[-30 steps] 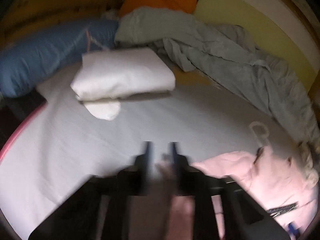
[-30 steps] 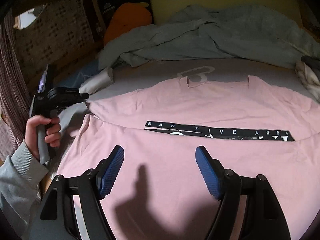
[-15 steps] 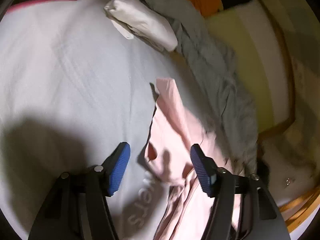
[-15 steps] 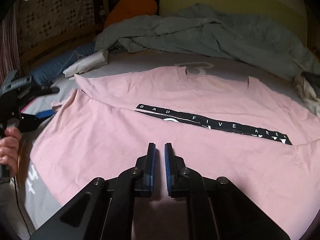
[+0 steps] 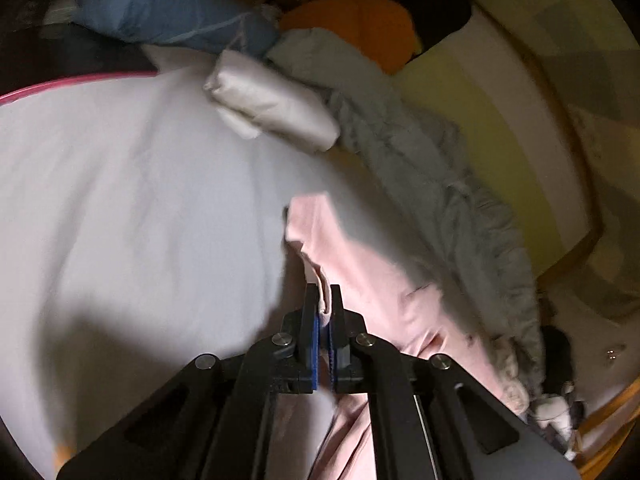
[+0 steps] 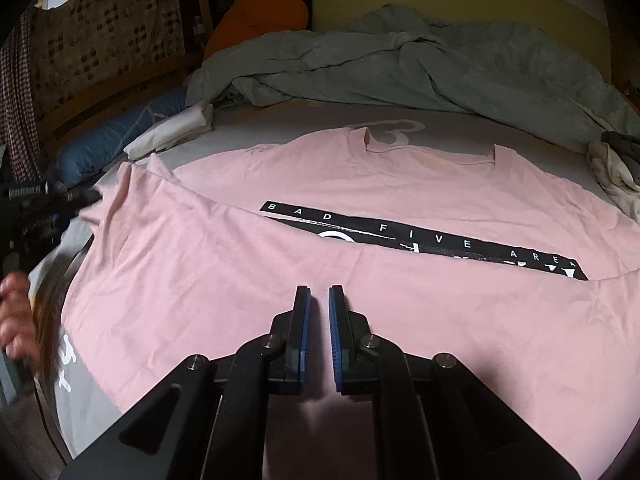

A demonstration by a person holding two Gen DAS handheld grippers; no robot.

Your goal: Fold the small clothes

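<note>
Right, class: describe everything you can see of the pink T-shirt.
The pink T-shirt is soft, cotton-like, spread flat on the grey bedsheet, neck opening towards the crumpled grey blanket. A black band reads "BAD FIVE AREA". The left tool pinches its sleeve edge; the right tool is shut over its lower half.

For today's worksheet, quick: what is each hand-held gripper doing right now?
Left hand-held gripper: closed on the edge of the pink T-shirt.
Right hand-held gripper: closed, nothing visible between its pads, over the shirt.
</note>
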